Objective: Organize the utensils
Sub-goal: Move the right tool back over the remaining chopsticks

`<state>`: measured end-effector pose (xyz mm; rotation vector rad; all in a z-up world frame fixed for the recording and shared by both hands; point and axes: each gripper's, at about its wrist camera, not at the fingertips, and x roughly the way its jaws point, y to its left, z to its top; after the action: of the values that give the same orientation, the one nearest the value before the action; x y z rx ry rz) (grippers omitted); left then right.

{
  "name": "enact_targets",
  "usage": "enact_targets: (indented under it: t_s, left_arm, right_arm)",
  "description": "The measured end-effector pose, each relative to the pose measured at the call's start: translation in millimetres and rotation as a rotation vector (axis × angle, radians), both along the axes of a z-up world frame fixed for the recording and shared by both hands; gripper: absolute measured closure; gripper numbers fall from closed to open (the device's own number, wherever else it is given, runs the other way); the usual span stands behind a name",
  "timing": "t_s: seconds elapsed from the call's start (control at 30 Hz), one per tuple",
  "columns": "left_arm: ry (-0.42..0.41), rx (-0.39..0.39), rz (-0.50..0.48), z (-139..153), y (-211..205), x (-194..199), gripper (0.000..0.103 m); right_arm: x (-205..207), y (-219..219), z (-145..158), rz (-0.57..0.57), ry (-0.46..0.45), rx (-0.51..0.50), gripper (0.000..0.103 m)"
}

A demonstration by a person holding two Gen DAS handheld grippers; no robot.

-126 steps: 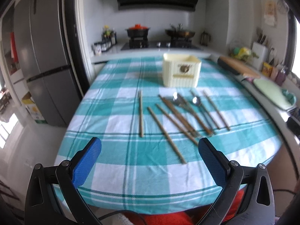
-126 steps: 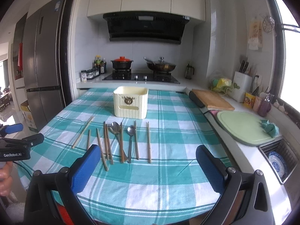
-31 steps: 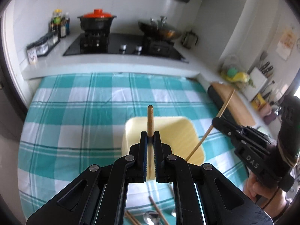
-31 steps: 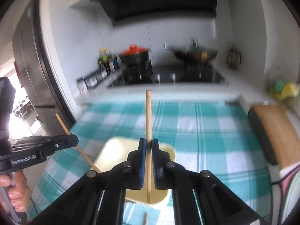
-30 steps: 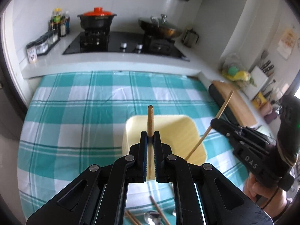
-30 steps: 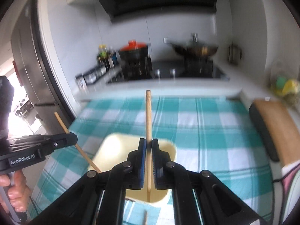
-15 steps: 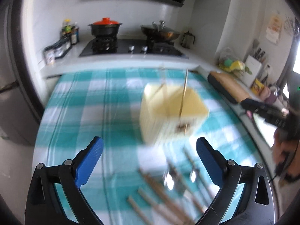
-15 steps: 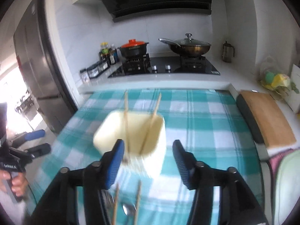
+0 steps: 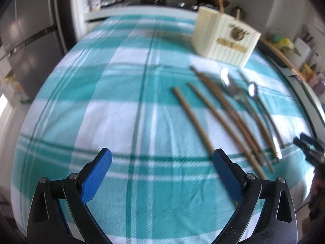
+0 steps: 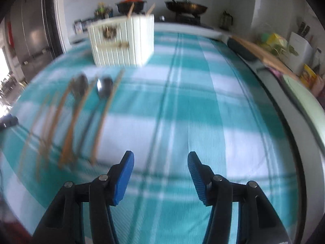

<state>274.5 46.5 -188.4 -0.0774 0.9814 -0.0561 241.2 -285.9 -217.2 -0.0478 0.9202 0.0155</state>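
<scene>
A cream utensil holder (image 9: 225, 38) (image 10: 121, 40) stands at the far side of the checked tablecloth. The tips of two chopsticks (image 9: 221, 6) (image 10: 130, 10) stick out of it. Several wooden chopsticks (image 9: 195, 120) (image 10: 101, 118) and two metal spoons (image 9: 252, 89) (image 10: 103, 87) lie side by side in front of it. My left gripper (image 9: 162, 160) hovers wide open and empty, left of the nearest chopstick's near end. My right gripper (image 10: 160, 162) is partly open and empty, over bare cloth just right of the row.
The round table's near edge lies just below both grippers. A stove with a red-lidded pot (image 10: 131, 3) and a pan (image 10: 185, 6) stands behind the table. A cutting board (image 10: 262, 50) and a green mat (image 10: 300, 93) are at the right, a fridge (image 9: 22, 40) at the left.
Both grippers have let go of their chopsticks, which now stand in the holder. Both have opened and pulled back and down to the near end of the utensil row.
</scene>
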Motion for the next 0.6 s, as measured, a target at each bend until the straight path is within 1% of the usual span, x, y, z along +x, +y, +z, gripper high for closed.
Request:
enact_targets:
  t_s: [0.07,0.17,0.23,0.27,0.47,0.6]
  left_arm:
    - [0.008,-0.004,0.015,-7,3,1,0.001]
    - [-0.001,-0.014,0.045,-19,11,2,0.001]
    - [-0.026,0.012,0.070,-21,12,0,0.001]
    - [-0.026,0.023,0.080,-22,12,0,0.001]
    - [-0.029,0.087,0.083,-26,5,2,0.001]
    - [-0.026,0.105,0.084,-27,4,2,0.000]
  right_arm:
    - [-6,-3,-3,-0.021,-0.032,0.008,0.047]
    - [-6,-4,-5,-0.025,-0.043,0.009,0.046]
    - [-4,-6,-6,-0.034,-0.056,0.031,0.045]
    - [-2,-8,-7,-0.038,-0.058,0.039,0.044]
    - [-7,-5,-8,-0.038,-0.064,0.032,0.044]
    - [-8,-5,-8,-0.039,-0.065,0.030,0.044]
